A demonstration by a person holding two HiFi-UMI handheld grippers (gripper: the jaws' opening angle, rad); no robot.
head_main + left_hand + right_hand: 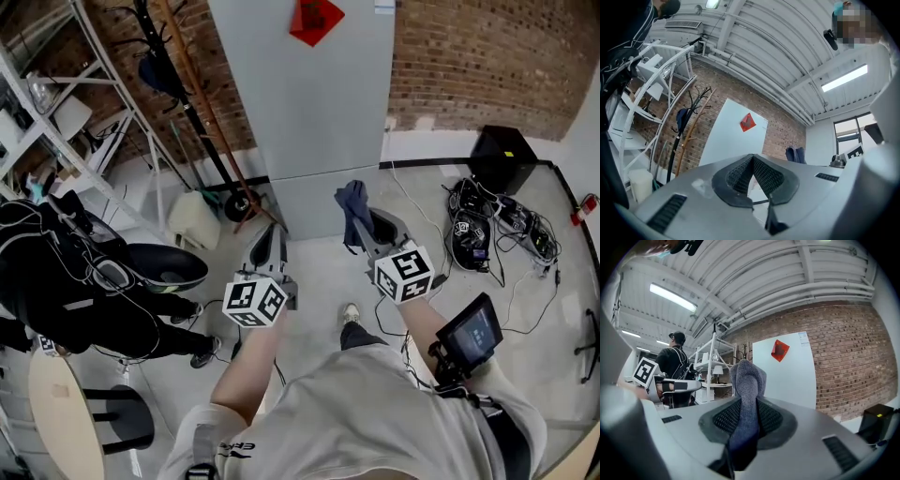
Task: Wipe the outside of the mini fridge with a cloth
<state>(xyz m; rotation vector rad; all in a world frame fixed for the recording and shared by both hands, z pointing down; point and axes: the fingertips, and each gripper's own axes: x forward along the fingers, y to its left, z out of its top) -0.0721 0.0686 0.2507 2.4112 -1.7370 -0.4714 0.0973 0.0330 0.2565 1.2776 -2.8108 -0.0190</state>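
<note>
The mini fridge (300, 94) is a pale grey box against the brick wall, with a red diamond sticker (316, 19) near its top. It also shows ahead in the left gripper view (726, 136) and the right gripper view (792, 376). My right gripper (367, 225) is held just before the fridge's lower front, shut on a blue-grey cloth (354, 211) that stands up out of the jaws (746, 380). My left gripper (277, 230) hovers level with it at the fridge's lower left corner, jaws shut with nothing between them (753, 161). Neither touches the fridge.
A coat rack (178, 75) and white shelving (56, 122) stand left of the fridge, with a white canister (192, 220) on the floor. A person in black (66, 281) sits at the left. A black box (502, 155) and tangled cables (487, 230) lie at the right.
</note>
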